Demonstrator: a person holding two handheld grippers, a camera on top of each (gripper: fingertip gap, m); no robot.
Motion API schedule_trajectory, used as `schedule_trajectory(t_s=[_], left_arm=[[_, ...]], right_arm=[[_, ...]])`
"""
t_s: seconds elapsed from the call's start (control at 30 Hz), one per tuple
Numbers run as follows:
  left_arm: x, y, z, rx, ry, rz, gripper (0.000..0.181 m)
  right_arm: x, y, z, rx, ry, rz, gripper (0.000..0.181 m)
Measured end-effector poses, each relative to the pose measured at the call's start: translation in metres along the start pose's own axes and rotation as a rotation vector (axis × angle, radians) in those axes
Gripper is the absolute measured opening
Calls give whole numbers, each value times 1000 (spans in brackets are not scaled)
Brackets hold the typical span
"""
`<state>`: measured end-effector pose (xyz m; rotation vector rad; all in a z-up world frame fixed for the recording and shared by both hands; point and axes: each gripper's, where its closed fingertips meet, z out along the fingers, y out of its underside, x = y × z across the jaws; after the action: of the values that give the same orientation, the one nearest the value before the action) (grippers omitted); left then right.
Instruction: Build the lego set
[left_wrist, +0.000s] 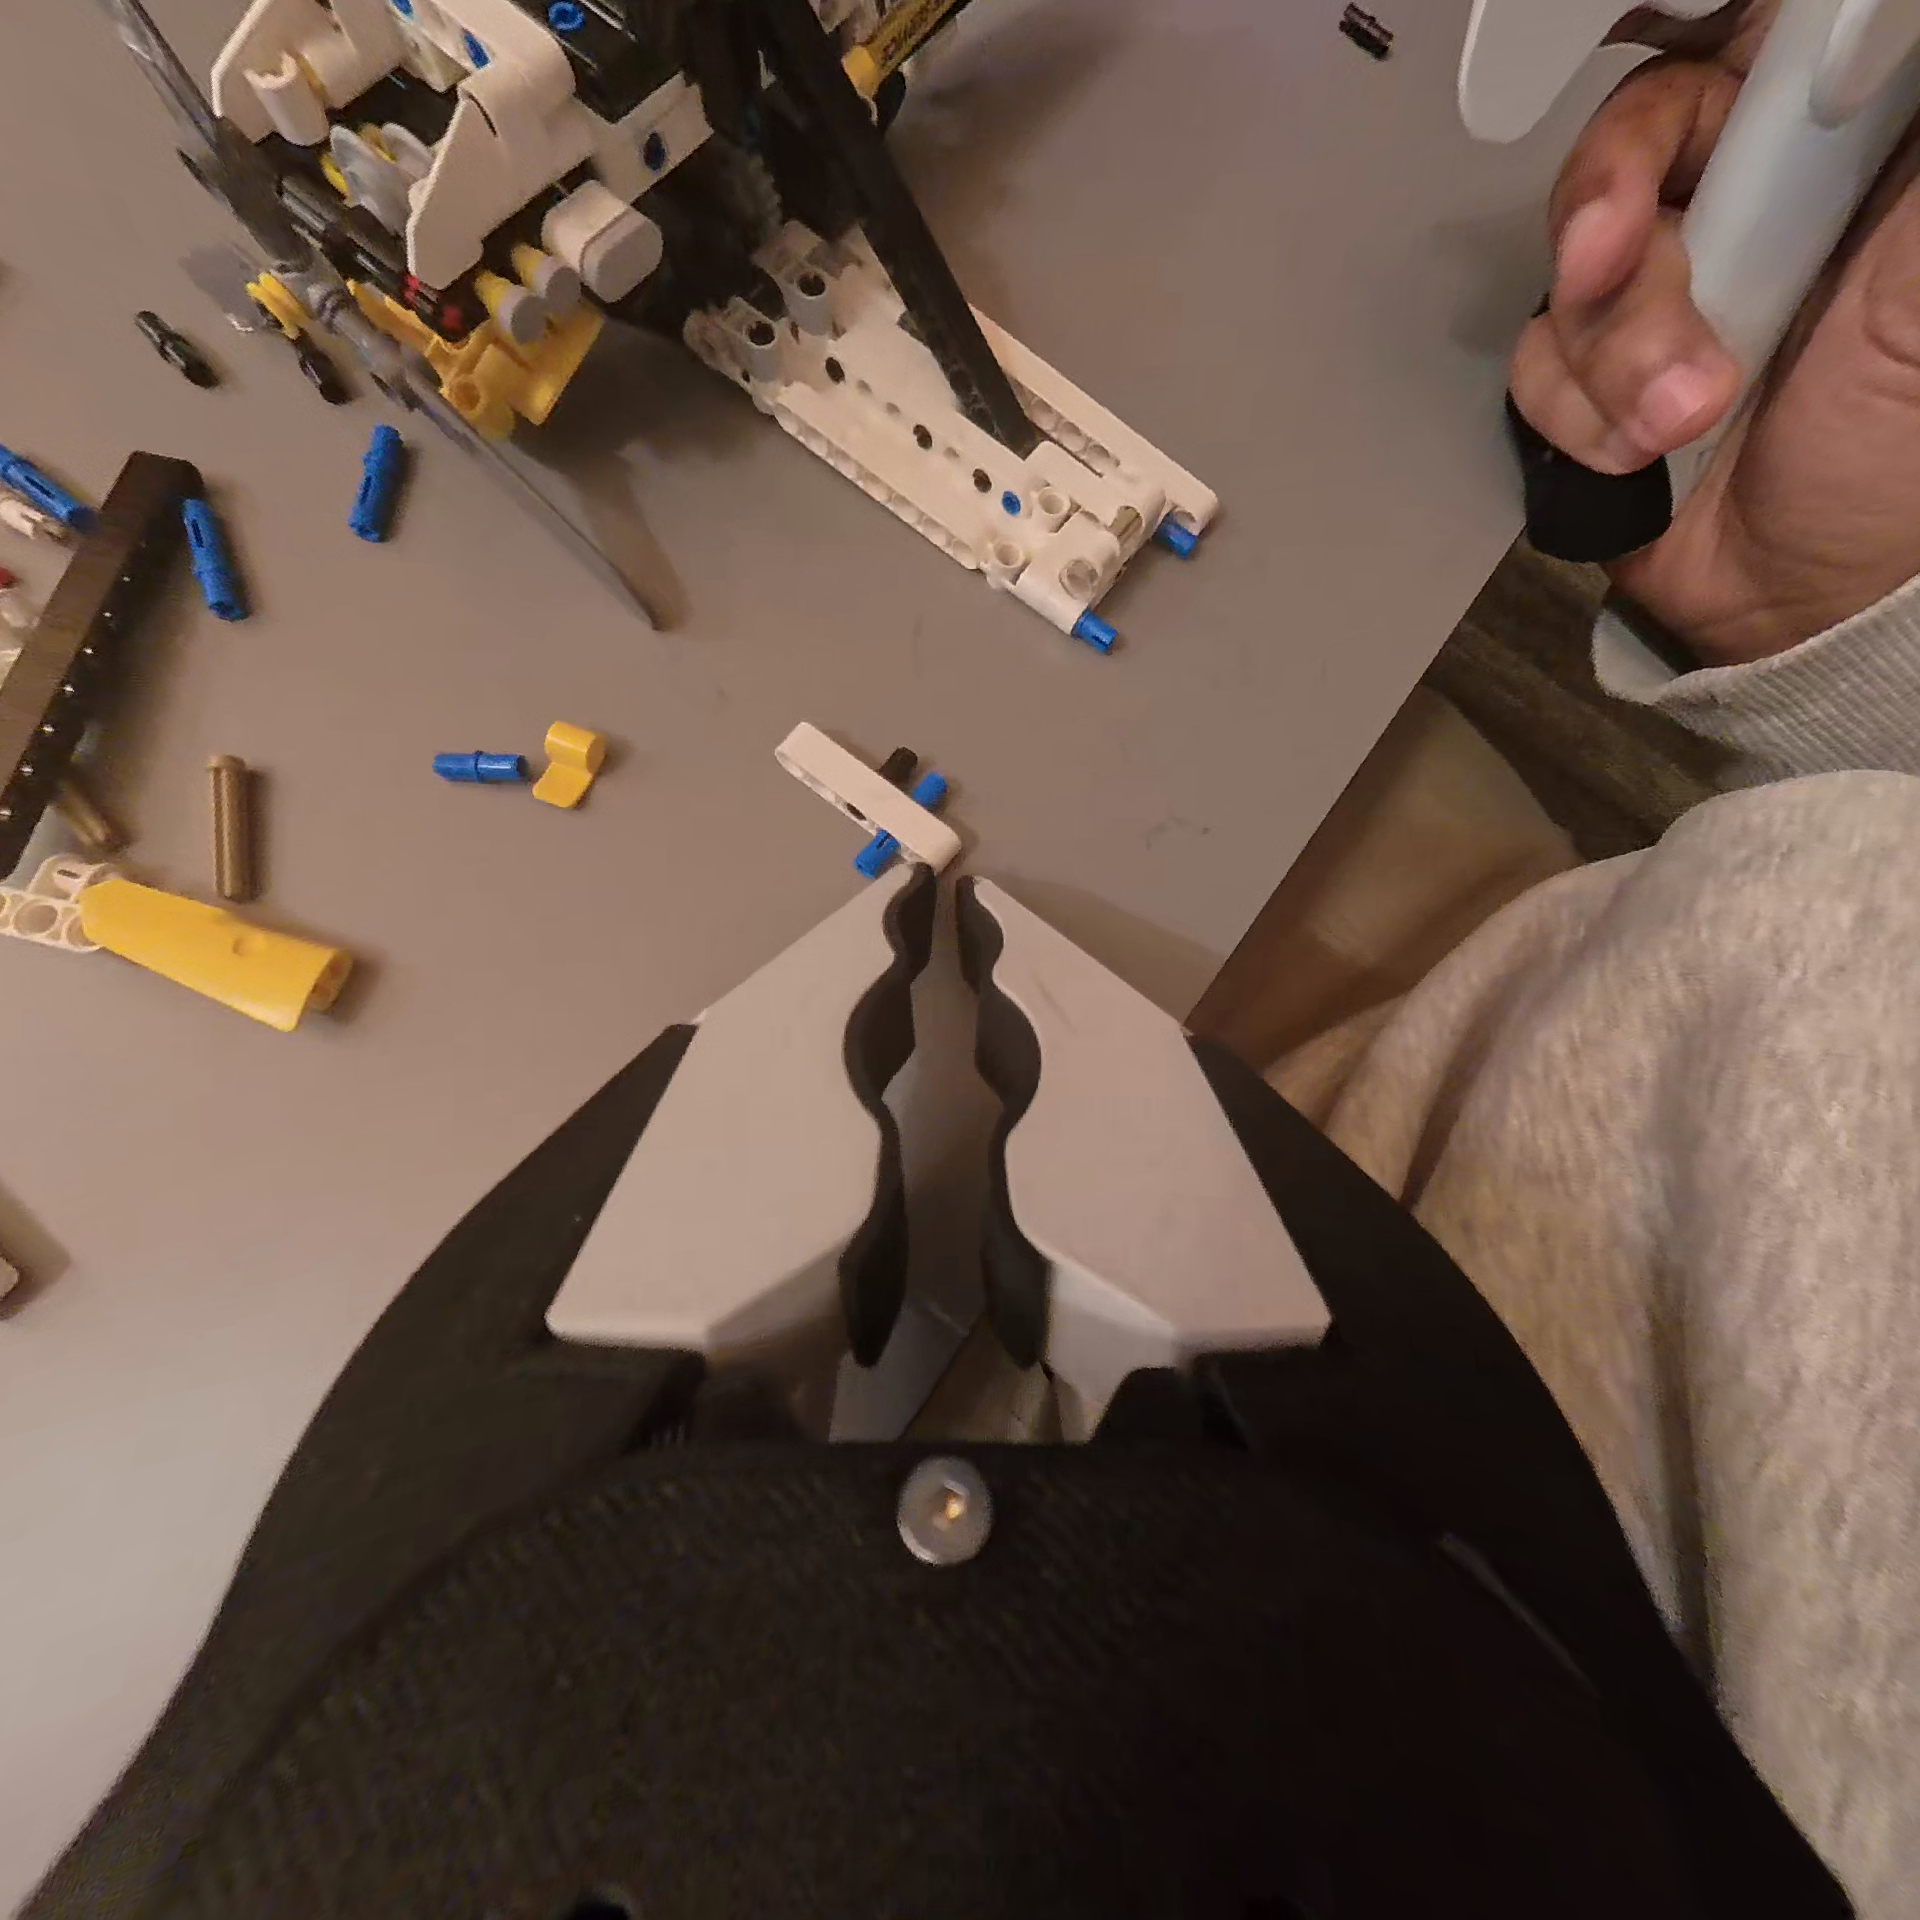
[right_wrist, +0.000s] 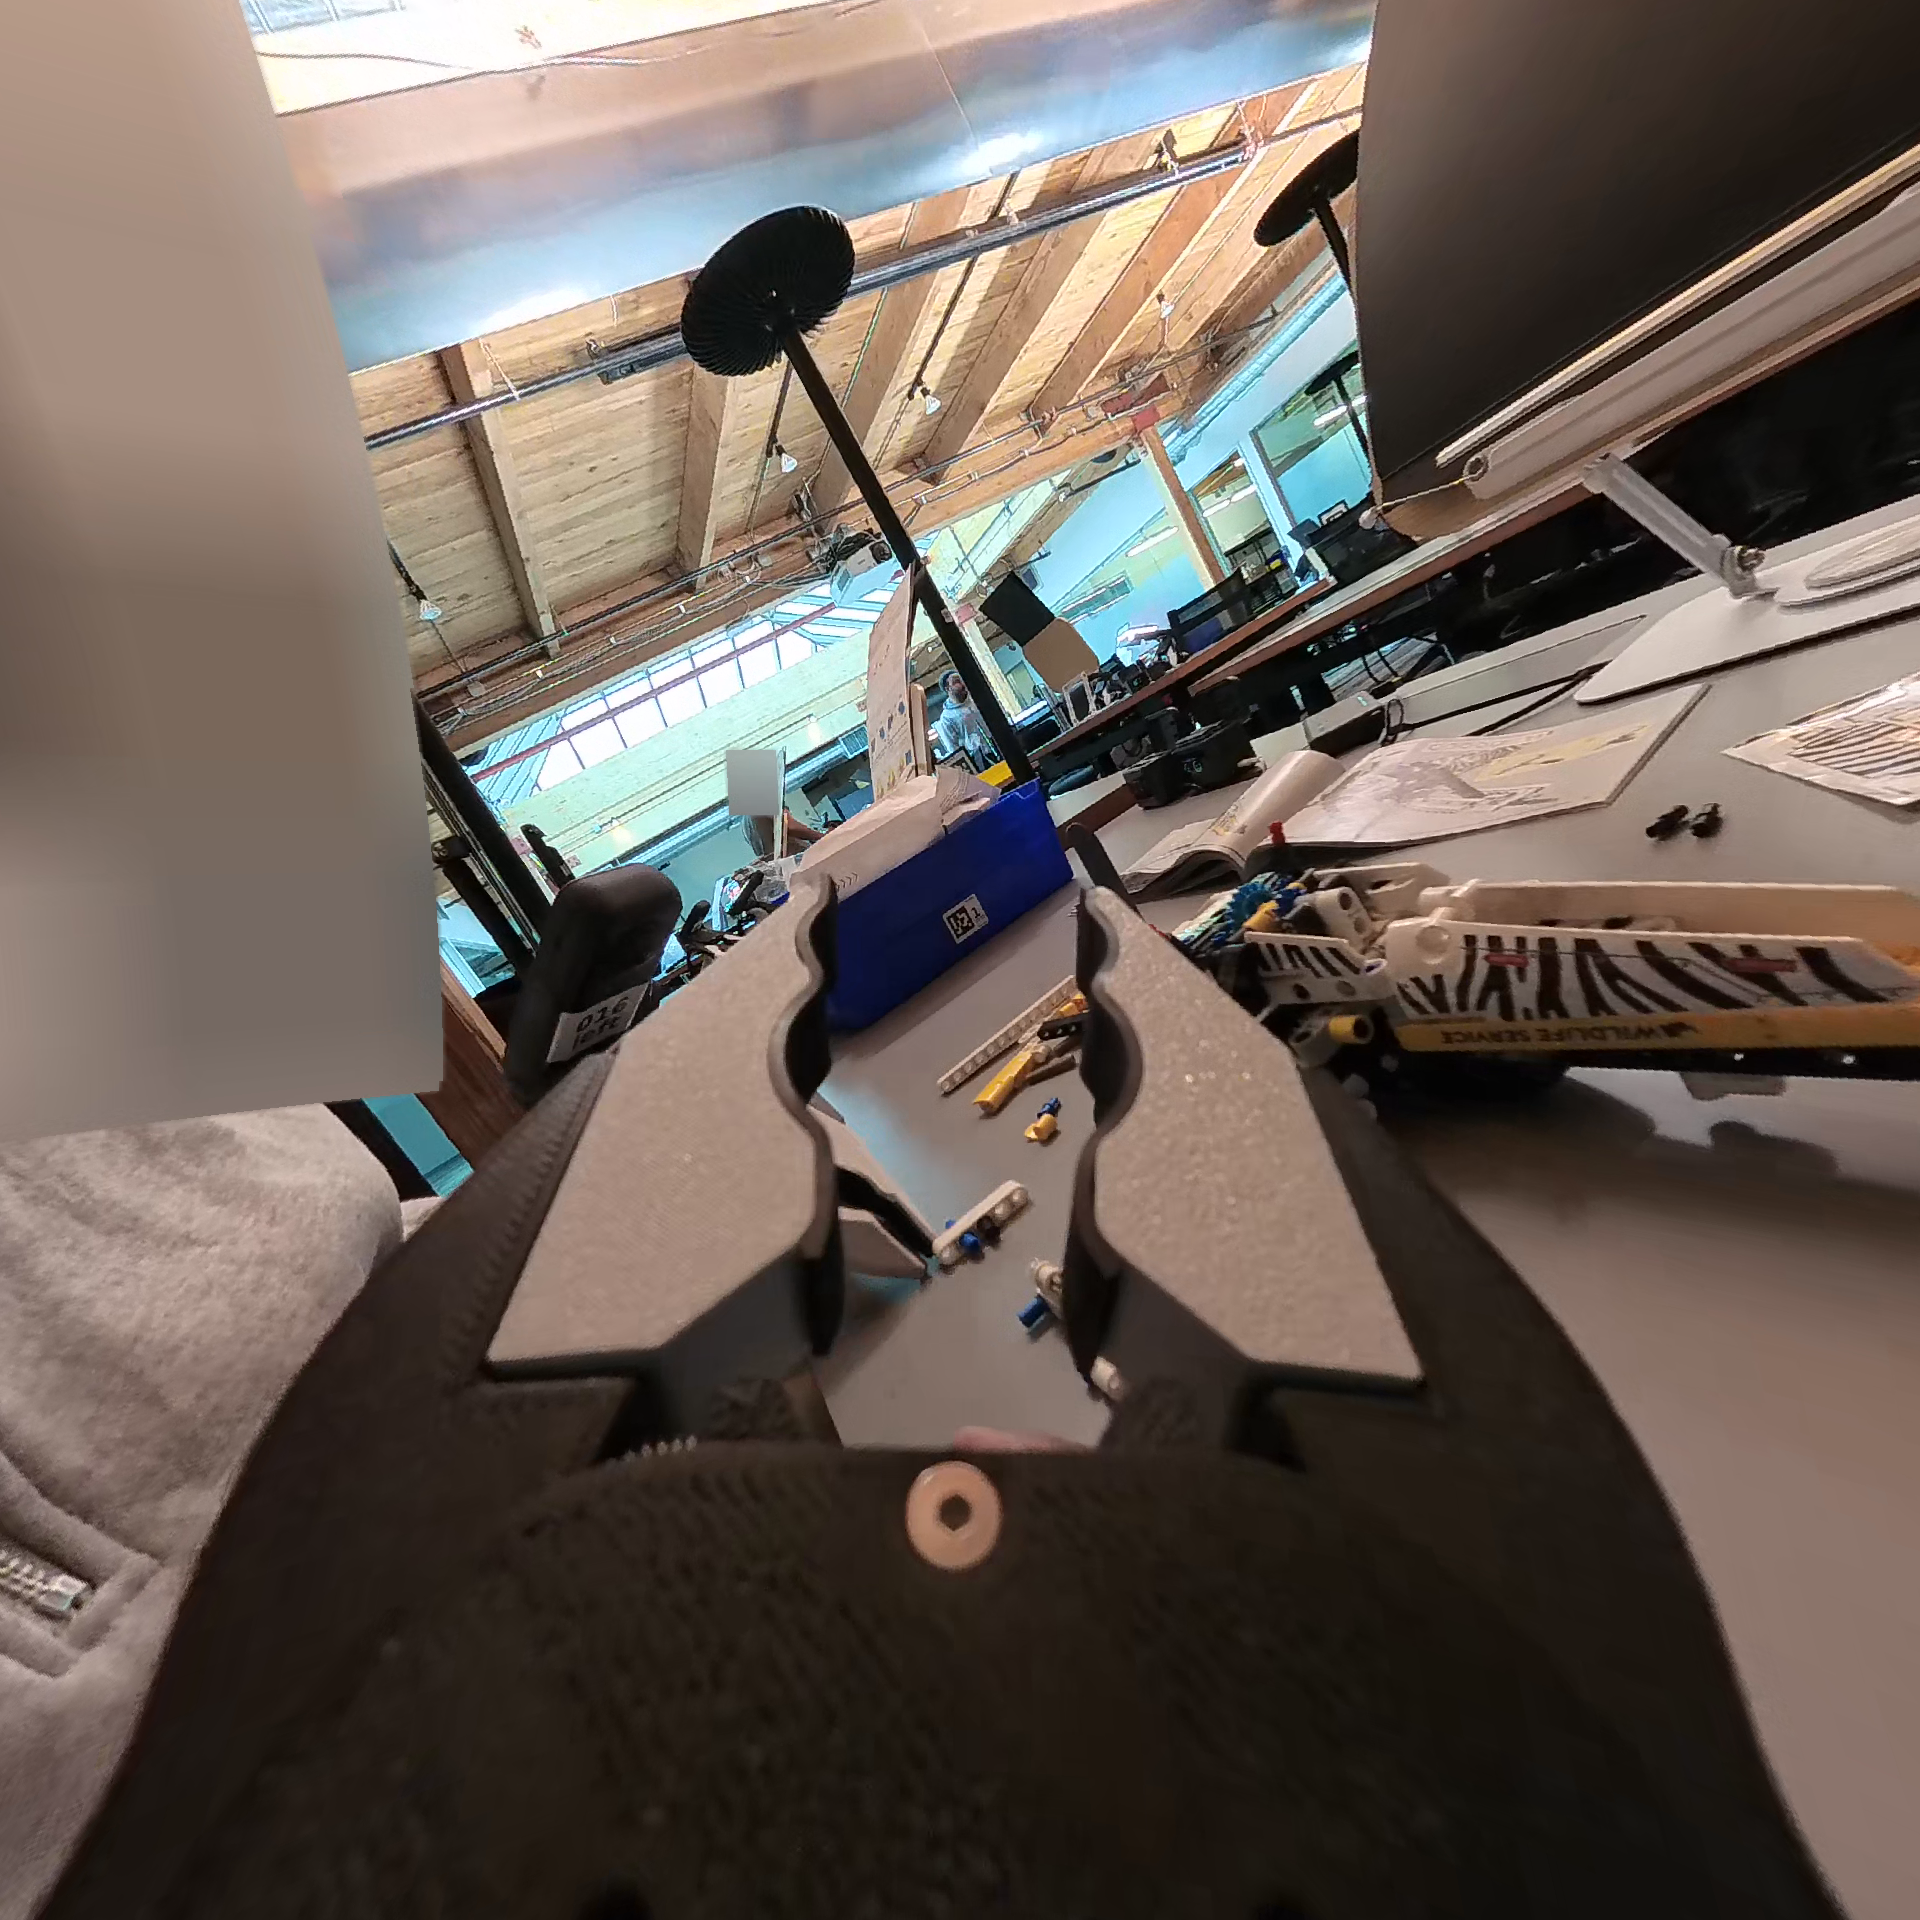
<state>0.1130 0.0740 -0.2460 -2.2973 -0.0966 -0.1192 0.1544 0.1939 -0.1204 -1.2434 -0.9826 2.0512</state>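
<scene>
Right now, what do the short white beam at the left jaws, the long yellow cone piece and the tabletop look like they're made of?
The short white beam with blue pins looks like hard moulded plastic, smooth with crisp round holes. The long yellow cone piece looks the same: glossy plastic with a soft highlight along its curve. The flat grey tabletop is matte and even, probably laminate, though the look leaves that open.

model (left_wrist: 582, 208) cut off at top edge

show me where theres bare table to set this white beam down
Bare grey table lies right of the model's white frame, toward the table edge, and near-left of the left gripper, below the yellow cone. The far left is crowded with blue pins.
</scene>
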Motion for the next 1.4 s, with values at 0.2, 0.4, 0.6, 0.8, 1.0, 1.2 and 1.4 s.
schedule_trajectory(t_s=[0.2,0.4,0.6,0.8,1.0,1.2,1.4], left_arm=[[-4,-10,2,44,-38,-44,43],[-4,-12,13,-9,-34,14,15],[5,-13,11,-19,-15,78,6],[32,-23,12,39,61,162,5],[52,-23,28,19,53,351,6],[56,-24,34,5,61,390,21],[53,-19,28,-3,93,302,30]], right_arm=[[0,0,0,1,2,-2,45],[0,0,0,3,2,-2,44],[0,0,0,4,3,-2,44],[-1,0,-1,4,3,-2,44],[-1,0,-1,4,3,-3,44],[-1,-1,-1,7,2,-3,44],[-1,-1,-1,7,1,-1,44]])
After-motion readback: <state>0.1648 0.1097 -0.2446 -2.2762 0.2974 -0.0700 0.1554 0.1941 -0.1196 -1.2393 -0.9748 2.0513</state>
